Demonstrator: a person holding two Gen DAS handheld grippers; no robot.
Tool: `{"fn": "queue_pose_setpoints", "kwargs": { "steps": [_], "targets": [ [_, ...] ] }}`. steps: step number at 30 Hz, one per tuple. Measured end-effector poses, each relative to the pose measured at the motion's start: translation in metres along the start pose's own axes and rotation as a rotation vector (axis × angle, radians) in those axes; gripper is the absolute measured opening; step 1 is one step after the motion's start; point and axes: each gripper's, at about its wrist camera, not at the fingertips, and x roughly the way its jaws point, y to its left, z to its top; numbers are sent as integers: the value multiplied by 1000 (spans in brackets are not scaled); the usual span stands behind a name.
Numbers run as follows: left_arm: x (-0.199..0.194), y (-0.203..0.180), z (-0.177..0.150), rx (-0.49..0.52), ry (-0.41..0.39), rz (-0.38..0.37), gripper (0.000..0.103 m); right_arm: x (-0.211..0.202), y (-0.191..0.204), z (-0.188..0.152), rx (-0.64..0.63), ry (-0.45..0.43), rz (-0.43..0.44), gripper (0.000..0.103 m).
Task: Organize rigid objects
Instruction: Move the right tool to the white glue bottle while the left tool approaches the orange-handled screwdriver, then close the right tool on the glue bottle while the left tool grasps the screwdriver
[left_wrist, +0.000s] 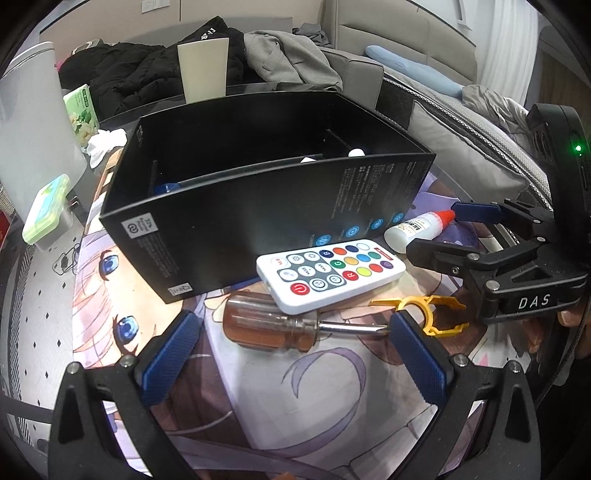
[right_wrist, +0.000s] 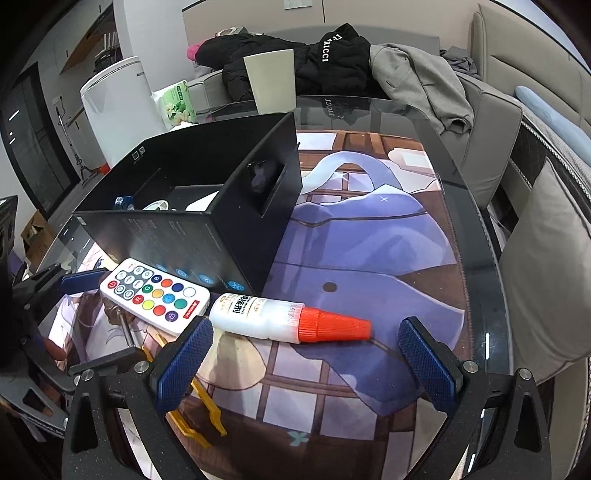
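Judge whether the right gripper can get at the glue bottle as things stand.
Probably yes: the right gripper is open, its jaws either side of the glue bottle, which lies flat with nothing over it.

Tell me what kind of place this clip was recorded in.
Most likely a home living room: a glass-topped table with an anime-print mat stands before a sofa strewn with jackets, a tissue pack nearby. Both grippers, left and right, are open.
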Motion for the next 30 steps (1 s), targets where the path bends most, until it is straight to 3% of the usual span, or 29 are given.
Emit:
{"fn": "queue_pose_setpoints", "kwargs": {
  "steps": [30],
  "targets": [
    [-1, 3, -4, 2, 5, 63, 103, 3, -4, -5, 6, 3, -122, 102]
  ]
}}
